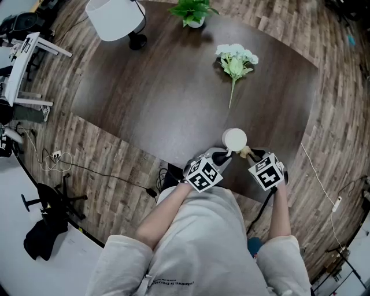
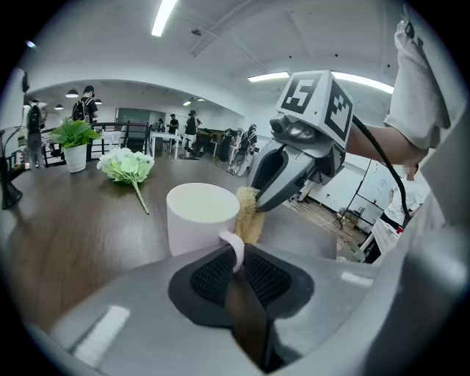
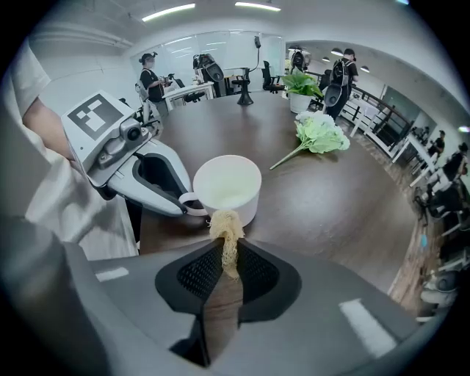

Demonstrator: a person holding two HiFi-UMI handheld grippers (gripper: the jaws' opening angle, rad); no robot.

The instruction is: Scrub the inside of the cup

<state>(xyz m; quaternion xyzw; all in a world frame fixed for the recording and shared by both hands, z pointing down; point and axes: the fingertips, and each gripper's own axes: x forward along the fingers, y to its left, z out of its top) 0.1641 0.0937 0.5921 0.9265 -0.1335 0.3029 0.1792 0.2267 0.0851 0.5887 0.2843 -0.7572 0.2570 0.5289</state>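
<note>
The cup point(image 1: 235, 139) is standing upright on the table point(image 1: 173, 98), near the edge closest to the person. Its opening is facing up, and the inside is showing plain white.

Left gripper point(image 2: 236, 273):
- The jaws are closing on the cup's handle point(image 2: 235, 248).
- The ribbed pads point(image 2: 211, 277) are pressing the thin white loop from both sides, with only the handle's thickness between them.
- The gripper is reaching in from the person's side, and the cup body is sitting just beyond the jaw tips.

Right gripper point(image 3: 224, 273):
- The jaws are clamping a tan fibrous scrubber point(image 3: 226, 229).
- The pads are squeezing its lower end, almost meeting around it.
- The frayed upper end is sticking out past the jaw tips toward the cup.

Position of scrubber relative to cup:
- The scrubber is sitting outside the cup, just beside the outer wall and close to the handle.
- Its top is reaching about as high as the rim.
- In the left gripper view it is lying against or very near the wall; actual contact cannot be confirmed.

The two grippers are sitting side by side at the cup, tips close together, left on the handle and right just to its right.

Further across the table, well apart from the cup, a bunch of white flowers point(image 1: 236, 58) is lying flat. A potted plant point(image 1: 193, 11) and a lamp point(image 1: 115, 20) are standing at the far edge.
</note>
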